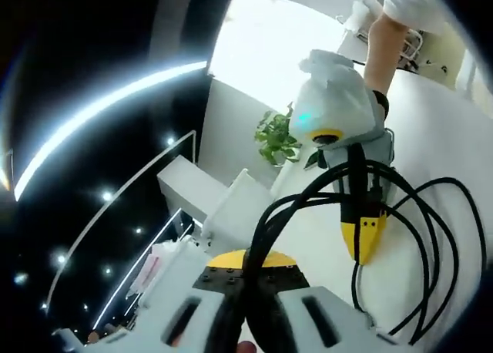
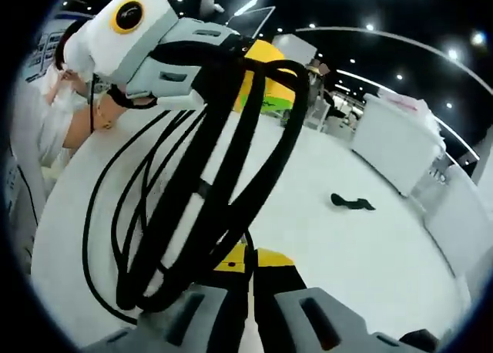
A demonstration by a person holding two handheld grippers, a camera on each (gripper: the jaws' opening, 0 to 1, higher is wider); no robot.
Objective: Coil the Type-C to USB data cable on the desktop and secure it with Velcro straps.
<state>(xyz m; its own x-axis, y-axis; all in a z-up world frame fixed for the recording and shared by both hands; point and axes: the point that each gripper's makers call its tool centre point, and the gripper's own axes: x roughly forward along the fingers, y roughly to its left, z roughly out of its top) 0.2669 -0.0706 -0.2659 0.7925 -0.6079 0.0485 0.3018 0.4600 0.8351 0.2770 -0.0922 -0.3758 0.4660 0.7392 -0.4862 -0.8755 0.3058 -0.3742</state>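
A black data cable is gathered into several loops and hangs in the air between my two grippers, above the white desktop. In the left gripper view my left gripper is shut on one end of the bundle. My right gripper, with yellow tips, grips the far end. In the right gripper view my right gripper is shut on the cable, and the left gripper clamps the loops at the top. A small black Velcro strap lies flat on the desktop, apart from both grippers.
A person's arm reaches over the desktop's far side, also seen as a forearm at the left. A potted green plant stands beyond the table edge. White counters lie past the desktop.
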